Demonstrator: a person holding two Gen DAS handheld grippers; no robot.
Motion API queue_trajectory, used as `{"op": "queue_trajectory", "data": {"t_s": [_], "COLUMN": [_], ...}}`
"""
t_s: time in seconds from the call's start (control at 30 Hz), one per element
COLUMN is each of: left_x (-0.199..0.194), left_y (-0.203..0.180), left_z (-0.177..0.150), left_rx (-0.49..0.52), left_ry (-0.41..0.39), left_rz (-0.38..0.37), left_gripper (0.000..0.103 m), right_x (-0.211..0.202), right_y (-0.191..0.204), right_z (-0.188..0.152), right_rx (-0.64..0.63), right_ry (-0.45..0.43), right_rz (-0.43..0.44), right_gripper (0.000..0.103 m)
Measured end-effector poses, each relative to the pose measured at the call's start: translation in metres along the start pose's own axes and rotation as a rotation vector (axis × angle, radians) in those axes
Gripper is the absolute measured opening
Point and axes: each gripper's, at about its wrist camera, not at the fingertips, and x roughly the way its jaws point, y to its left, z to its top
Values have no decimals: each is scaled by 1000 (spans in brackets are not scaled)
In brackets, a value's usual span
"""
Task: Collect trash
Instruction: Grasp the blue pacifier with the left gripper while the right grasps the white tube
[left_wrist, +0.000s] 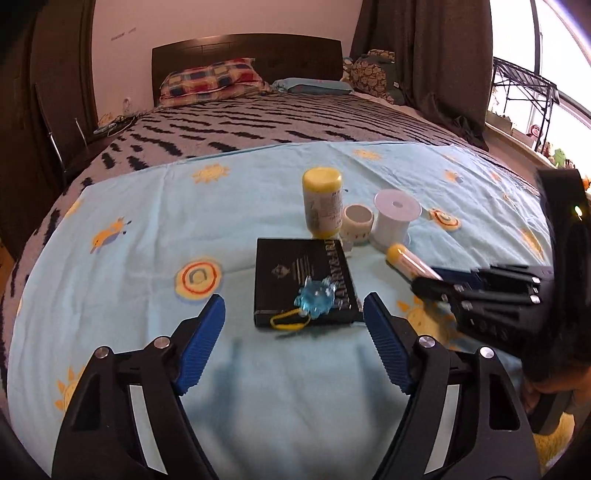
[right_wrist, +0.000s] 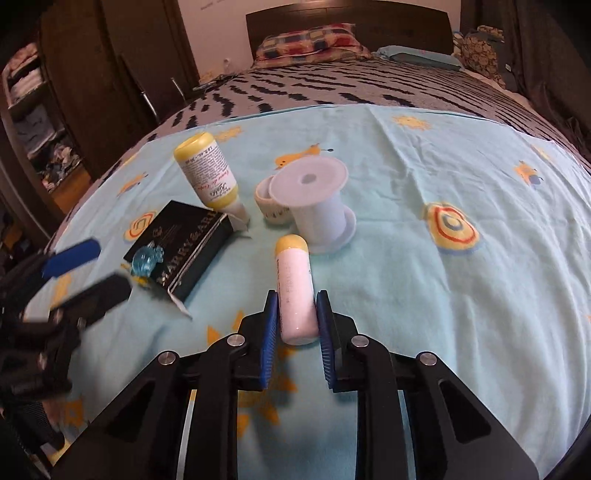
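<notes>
On the bed, at twelve o'clock, your right gripper (right_wrist: 296, 321) clamps the tube (right_wrist: 294, 291) sideways for lifting; your left gripper (left_wrist: 295, 332) jaws gape empty before the box (left_wrist: 304, 280).

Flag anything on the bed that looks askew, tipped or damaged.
The yellow-capped bottle stands upside down and leans against the black box, whose end flap hangs open. A small tube lies flat, clamped in the right gripper. Nothing looks spilled.

Patterned pillow (left_wrist: 212, 79) on striped blanket (left_wrist: 258, 122), dark curtain (left_wrist: 424, 55) beside.
</notes>
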Motion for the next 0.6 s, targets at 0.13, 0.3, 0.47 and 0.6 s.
{"op": "queue_trajectory", "data": {"t_s": [0.13,0.3,0.47,0.6], "left_x": [11,29,29,22], "left_y": [-7,-13,-16,-19], "left_z": [5,6,9,4], "left_rx": [36,54,65,65], "left_ry": [1,45,50,56], "left_rz": [7,11,9,5], "left_gripper": [62,50,25,23], "right_x": [-6,-13,-20,-26], "right_y": [-1,0,-2,-5], "right_z": [-9,-18,-26,-32], "right_rx": [-1,-5,-1,13], "right_ry": [-12,-22,-34,-49], "right_rz": [-1,2,6,11], "right_gripper": [22,22,22,22]}}
